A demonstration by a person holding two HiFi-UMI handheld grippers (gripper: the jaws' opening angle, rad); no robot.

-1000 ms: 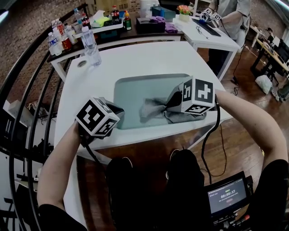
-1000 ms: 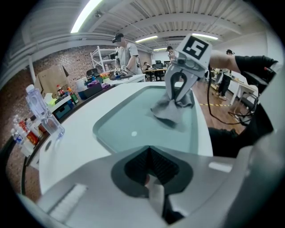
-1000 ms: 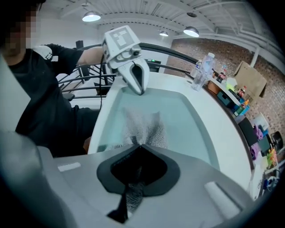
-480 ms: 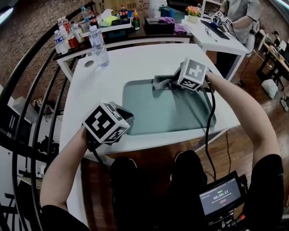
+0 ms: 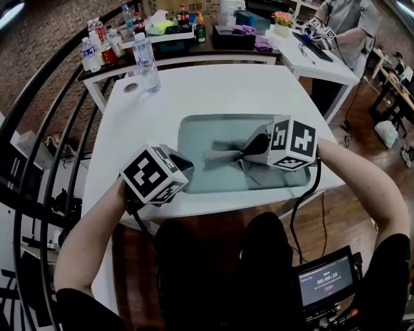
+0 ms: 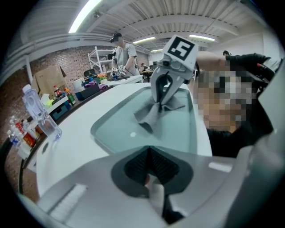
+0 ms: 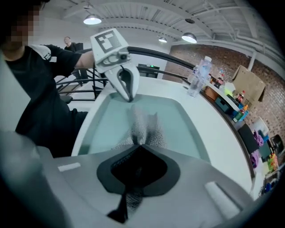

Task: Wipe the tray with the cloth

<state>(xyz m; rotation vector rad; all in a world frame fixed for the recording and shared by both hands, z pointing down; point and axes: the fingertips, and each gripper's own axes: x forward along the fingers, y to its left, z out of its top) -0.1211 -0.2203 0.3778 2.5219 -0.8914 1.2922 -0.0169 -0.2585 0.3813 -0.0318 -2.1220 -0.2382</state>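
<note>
A white tabletop (image 5: 194,90) fills the middle of a brick-walled workroom, with a black railing curving past its left side. From the head view, a pale green tray (image 5: 220,129) lies on the tabletop's near half, and a clear water bottle (image 5: 145,61) stands well apart from it at 11 o'clock. A side table of drinks (image 5: 107,42) sits beyond the bottle. A person (image 5: 343,19) stands at another desk out at 1 o'clock. The grey cloth (image 5: 223,154) lies bunched on the tray, a little right of its middle. The right hand-held gripper (image 5: 249,150) comes in from 3 o'clock and pinches the cloth. The left hand-held gripper (image 5: 186,163) sits at the tray's 8 o'clock corner. In the left gripper view its jaws are pressed together. Whether they nip the tray's rim I cannot tell. Ahead of them the tray spreads out, and at 12 o'clock the cloth is gathered under the other tool's tips, fanning onto the tray floor. In the right gripper view the jaws are clamped on the cloth, which runs out between them and lies flat on the tray. The left tool stands at 12 o'clock with its tips down at the tray's far rim.
</note>
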